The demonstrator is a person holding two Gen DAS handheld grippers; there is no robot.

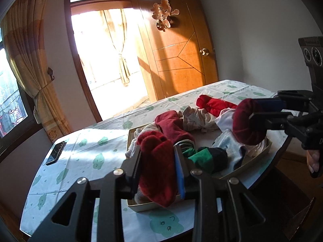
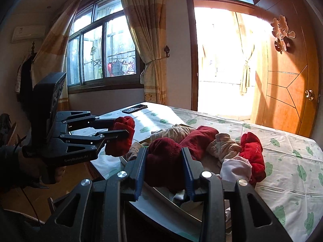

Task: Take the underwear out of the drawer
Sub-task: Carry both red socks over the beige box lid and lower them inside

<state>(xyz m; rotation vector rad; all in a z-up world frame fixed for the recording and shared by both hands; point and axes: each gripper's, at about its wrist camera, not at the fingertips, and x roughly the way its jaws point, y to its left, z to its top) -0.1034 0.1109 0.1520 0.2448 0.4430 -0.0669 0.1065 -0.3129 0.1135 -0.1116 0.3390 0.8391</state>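
You've got both grippers clamped on dark red garments: left gripper [image 1: 158, 159] fingers pinch one bundle [image 1: 156, 161], right gripper [image 2: 164, 167] fingers pinch another [image 2: 164, 161]. Both are held clear above the drawer tray [image 1: 266, 148] on the bench [image 1: 60, 173], so nothing snags the remaining pile.

Both of my black grippers, the left gripper [image 1: 158, 161] and the right gripper [image 2: 164, 168], carry blue pads and clamp dark red underwear [image 1: 156, 161]. The drawer [image 1: 267, 146] is beige, heaped with bright red cloth [image 1: 214, 104], beige cloth [image 1: 198, 120] and a green-and-black piece [image 1: 206, 158]. The tablecloth [image 1: 90, 147] is white with green cloud faces. The door [image 1: 177, 56] is orange wood; the curtain [image 2: 145, 30] is yellow check.
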